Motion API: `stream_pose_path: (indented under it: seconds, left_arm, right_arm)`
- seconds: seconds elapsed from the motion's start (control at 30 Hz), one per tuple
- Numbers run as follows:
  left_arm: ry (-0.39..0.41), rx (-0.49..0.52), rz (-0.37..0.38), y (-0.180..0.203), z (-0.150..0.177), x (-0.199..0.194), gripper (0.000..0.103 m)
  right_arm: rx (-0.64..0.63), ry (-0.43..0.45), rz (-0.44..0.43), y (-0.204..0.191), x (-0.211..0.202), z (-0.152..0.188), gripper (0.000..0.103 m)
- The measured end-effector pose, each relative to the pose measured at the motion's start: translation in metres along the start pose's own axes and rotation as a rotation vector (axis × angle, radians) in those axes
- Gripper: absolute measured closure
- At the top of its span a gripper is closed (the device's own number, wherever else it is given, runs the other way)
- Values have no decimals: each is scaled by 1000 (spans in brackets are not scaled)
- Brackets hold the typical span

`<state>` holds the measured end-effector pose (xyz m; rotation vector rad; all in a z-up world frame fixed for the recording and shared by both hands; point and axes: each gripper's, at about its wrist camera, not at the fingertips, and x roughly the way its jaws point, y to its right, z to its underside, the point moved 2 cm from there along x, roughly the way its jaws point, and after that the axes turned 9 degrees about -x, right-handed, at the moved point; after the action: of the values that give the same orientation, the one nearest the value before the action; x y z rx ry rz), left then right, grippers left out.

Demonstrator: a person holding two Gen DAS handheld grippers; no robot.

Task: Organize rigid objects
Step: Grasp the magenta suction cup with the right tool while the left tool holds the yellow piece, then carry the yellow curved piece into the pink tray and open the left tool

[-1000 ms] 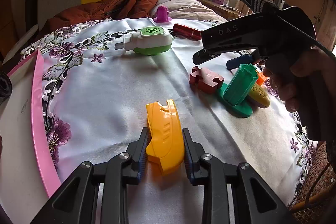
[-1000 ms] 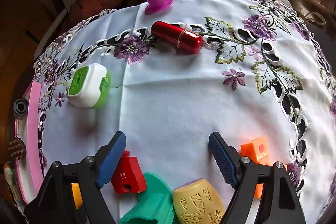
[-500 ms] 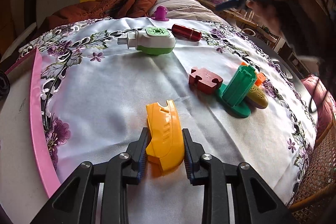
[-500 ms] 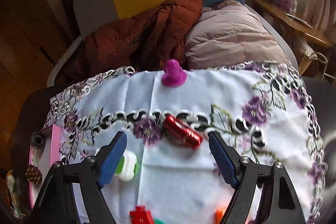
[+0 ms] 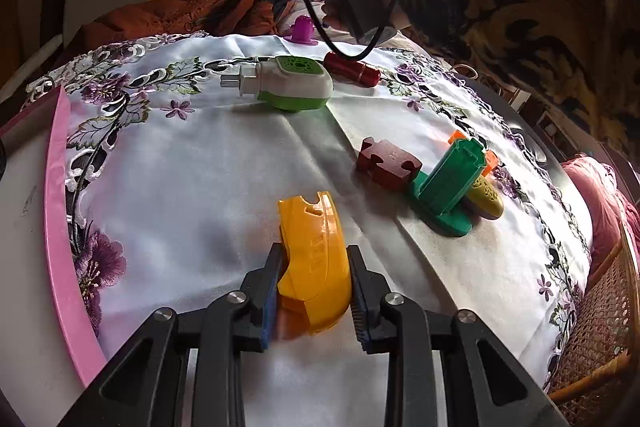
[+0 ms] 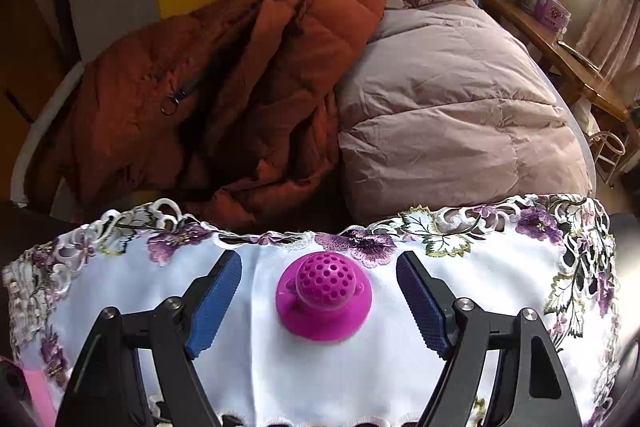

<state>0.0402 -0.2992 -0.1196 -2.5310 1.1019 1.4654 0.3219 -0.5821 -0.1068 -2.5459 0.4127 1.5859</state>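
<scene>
Glossily smooth, the curved yellow plastic shell point(image 5: 314, 255) sits clamped between the left gripper point(image 5: 314, 291) fingers; a perforated magenta plastic dome point(image 6: 325, 297) rests between the right gripper point(image 6: 320, 301) fingers, spread apart, on the embroidered white satin tabletop point(image 5: 192, 183).

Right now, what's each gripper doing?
Left gripper: shut on the yellow piece.
Right gripper: open, fingers either side of the magenta knob, not touching.

Left claw point(image 5: 313, 281) clamped, right claw point(image 6: 319, 301) spread wide
</scene>
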Motion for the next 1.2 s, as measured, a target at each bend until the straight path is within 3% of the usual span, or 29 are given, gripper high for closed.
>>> stream_pose_path:
  seconds: [0.03,0.07,0.2,0.33,0.57,0.63,0.9,1.07,1.2]
  left_arm:
    - [-1,-3,5,-1,0,0,74]
    - [-2,-5,8,-1,-1,0,74]
    - [1,-9,9,-1,-1,1,74]
    - [5,-3,3,0,0,1,74]
    - [13,16,-20,3,1,1,74]
    - [14,28,-34,6,2,1,74]
    - [6,55,-78,11,4,-4,74]
    - [8,67,-109,14,10,-12,74]
    - [25,87,-116,22,13,-24,74]
  right_arm:
    - [-10,-19,-4,-1,8,1,56]
    - [-24,-45,7,-3,14,4,62]
    - [-67,-17,-33,-10,-1,18,62]
    - [-136,-11,-58,-19,-42,52,62]
    - [-63,77,-147,-3,-141,135,62]
    - [-36,83,-132,3,-157,165,62]
    - [110,139,-132,15,-191,261,62]
    - [132,188,-137,12,-195,280,62]
    - [139,192,-93,17,-193,280,62]
